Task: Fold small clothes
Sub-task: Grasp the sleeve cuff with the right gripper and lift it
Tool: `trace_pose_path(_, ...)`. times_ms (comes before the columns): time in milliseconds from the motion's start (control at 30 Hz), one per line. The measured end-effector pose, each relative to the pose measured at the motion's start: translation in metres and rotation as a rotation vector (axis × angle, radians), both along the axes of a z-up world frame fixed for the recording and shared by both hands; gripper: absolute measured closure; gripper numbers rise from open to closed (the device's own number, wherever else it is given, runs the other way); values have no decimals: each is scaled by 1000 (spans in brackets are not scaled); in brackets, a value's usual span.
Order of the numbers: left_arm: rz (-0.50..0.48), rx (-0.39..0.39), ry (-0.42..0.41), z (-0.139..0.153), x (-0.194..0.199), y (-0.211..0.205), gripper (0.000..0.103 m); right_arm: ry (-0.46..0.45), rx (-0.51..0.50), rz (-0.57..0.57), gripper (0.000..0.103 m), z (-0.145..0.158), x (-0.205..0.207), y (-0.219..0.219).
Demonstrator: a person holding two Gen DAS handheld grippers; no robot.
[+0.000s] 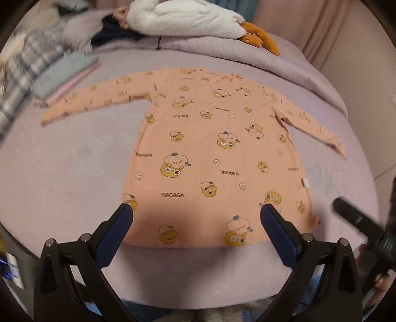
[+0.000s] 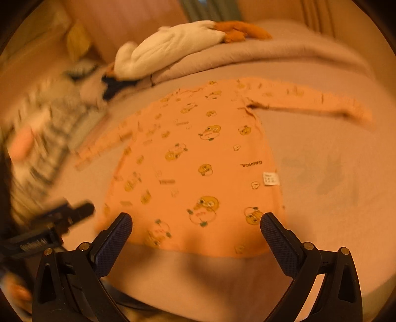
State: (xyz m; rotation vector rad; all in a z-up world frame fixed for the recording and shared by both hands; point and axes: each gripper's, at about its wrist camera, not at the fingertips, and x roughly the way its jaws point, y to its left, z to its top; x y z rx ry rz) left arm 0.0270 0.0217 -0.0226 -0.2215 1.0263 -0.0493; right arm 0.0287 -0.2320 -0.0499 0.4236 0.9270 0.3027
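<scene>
A small peach long-sleeved shirt with cartoon prints lies flat on the lilac bed, both sleeves spread out, hem nearest me. My left gripper is open and empty, hovering over the hem. In the right wrist view the same shirt shows blurred, with a white care label at its right side seam. My right gripper is open and empty above the hem. The right gripper also shows at the right edge of the left wrist view; the left gripper shows blurred at the left of the right wrist view.
A stack of folded clothes lies by the left sleeve, with plaid fabric further left. A white plush goose with orange feet rests on a rolled lilac quilt behind the shirt. The bed's front edge is below my fingers.
</scene>
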Motion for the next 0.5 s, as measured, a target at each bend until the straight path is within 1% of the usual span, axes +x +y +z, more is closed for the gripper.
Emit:
trace_pose_path(67, 7, -77, 14, -6, 9, 4, 0, 4, 125, -77, 1, -8, 8, -34)
trace_pose_path(100, 13, -138, 25, -10, 16, 8, 0, 3, 173, -113, 1, -12, 12, -48)
trace_pose_path(167, 28, -229, 47, -16, 26, 10, 0, 7, 276, -211, 1, -22, 20, -86)
trace_pose_path(200, 36, -286, 59, -22, 35, 12, 0, 6, 312, -258, 1, -27, 24, -104)
trace_pose_path(300, 41, -362, 74, -29, 54, 10, 0, 4, 362, -383, 1, -37, 36, -147)
trace_pose_path(333, 39, -380, 75, -31, 62, 9, 0, 5, 367, -410, 1, -39, 39, -154)
trace_pose_path(467, 5, -448, 68, -38, 89, 0, 0, 26, 409, -543, 1, -55, 62, -196)
trace_pose_path(500, -9, -452, 67, -38, 94, -3, 0, 30, 421, -568, 1, -58, 67, -202)
